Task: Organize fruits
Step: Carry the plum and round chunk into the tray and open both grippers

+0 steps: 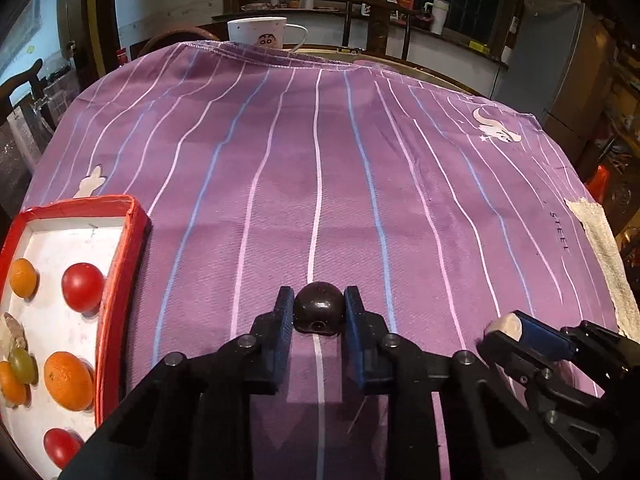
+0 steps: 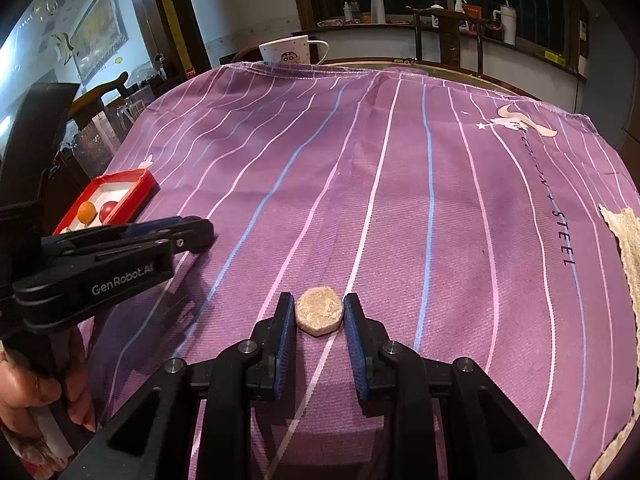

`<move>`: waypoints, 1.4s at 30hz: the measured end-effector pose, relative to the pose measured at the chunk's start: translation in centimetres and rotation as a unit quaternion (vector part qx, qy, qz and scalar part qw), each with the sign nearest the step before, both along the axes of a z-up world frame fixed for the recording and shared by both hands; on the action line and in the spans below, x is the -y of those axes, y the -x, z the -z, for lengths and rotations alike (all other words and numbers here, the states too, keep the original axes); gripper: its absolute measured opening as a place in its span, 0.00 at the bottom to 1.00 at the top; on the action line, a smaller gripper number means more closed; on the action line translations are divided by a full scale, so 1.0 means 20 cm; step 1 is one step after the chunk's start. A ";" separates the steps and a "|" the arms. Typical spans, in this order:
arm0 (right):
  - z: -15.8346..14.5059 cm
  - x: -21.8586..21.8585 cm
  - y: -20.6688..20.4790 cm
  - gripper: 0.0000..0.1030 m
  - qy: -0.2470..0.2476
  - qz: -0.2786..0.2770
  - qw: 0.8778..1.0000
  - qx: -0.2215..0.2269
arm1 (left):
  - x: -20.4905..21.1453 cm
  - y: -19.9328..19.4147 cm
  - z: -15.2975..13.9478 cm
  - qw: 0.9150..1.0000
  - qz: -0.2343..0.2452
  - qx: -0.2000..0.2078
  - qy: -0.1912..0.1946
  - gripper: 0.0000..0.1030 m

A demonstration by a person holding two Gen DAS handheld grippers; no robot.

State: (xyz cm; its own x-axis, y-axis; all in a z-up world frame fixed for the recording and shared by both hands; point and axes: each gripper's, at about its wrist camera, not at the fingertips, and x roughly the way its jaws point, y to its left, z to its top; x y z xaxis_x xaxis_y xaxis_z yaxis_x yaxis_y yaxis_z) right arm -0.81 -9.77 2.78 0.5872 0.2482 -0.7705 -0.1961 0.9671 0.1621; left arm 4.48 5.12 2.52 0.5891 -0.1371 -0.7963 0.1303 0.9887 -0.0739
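Observation:
In the left wrist view my left gripper (image 1: 319, 298) is shut on a dark, glossy round fruit (image 1: 319, 314) just above the purple striped cloth (image 1: 320, 160). The right wrist view shows my right gripper (image 2: 319, 306) shut on a beige, rough-skinned fruit (image 2: 320, 316) low over the cloth. A red-rimmed white tray (image 1: 120, 264) at the left holds an orange (image 1: 68, 380), red round fruits (image 1: 82, 286), a small orange fruit (image 1: 23, 278) and a green grape (image 1: 22, 365). The right gripper (image 1: 516, 328) shows at the lower right of the left wrist view.
A white cartoon mug (image 1: 258, 32) stands at the table's far edge. A beige rag (image 1: 600, 240) lies on the cloth's right edge. A hand (image 2: 40, 396) grips the left gripper's (image 2: 200, 232) handle. Wooden chairs and a cluttered counter stand beyond the table.

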 end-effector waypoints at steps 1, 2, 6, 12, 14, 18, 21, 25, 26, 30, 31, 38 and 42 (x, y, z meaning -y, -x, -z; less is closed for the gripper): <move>0.00 0.01 0.00 0.27 -0.006 0.001 1.000 -0.001 | 0.00 0.01 -0.01 1.000 -0.002 0.002 -0.004 0.24; 0.00 0.01 0.00 0.27 -0.012 0.001 1.000 -0.001 | -0.01 0.03 -0.02 1.000 -0.003 0.006 -0.001 0.24; -0.01 0.04 0.01 0.27 -0.043 0.000 0.999 0.002 | -0.08 0.13 -0.08 0.999 -0.019 0.011 0.031 0.24; -0.05 0.04 0.02 0.27 -0.081 -0.014 0.997 0.003 | -0.29 0.38 -0.20 0.994 -0.062 0.024 0.092 0.24; -0.07 0.02 0.03 0.27 -0.102 -0.027 0.994 -0.003 | -0.39 0.45 -0.22 0.991 -0.081 0.024 0.106 0.24; -0.11 -0.05 0.07 0.27 -0.127 -0.046 0.991 -0.011 | -0.63 0.59 -0.25 0.984 -0.131 0.038 0.117 0.24; -0.15 -0.14 0.10 0.27 -0.134 -0.066 0.989 -0.016 | -0.81 0.68 -0.27 0.978 -0.170 0.052 0.109 0.24; -0.21 -0.34 0.14 0.27 -0.135 -0.107 0.985 -0.018 | -0.99 0.76 -0.26 0.970 -0.213 0.058 0.099 0.24; -0.22 -0.39 0.15 0.27 -0.135 -0.117 0.984 -0.018 | -1.05 0.78 -0.25 0.967 -0.227 0.057 0.097 0.24; -0.26 -0.62 0.19 0.27 -0.131 -0.162 0.978 -0.023 | -1.17 0.81 -0.20 0.961 -0.252 0.048 0.102 0.24; -0.26 -0.70 0.19 0.27 -0.128 -0.175 0.976 -0.025 | -1.19 0.81 -0.19 0.961 -0.255 0.047 0.101 0.24; -0.22 -1.07 0.27 0.27 -0.081 -0.226 0.971 -0.019 | -1.31 0.78 -0.10 0.957 -0.271 0.038 0.096 0.24; -0.18 -1.20 0.30 0.27 -0.031 -0.233 0.972 0.006 | -1.35 0.78 -0.08 0.955 -0.274 0.041 0.109 0.24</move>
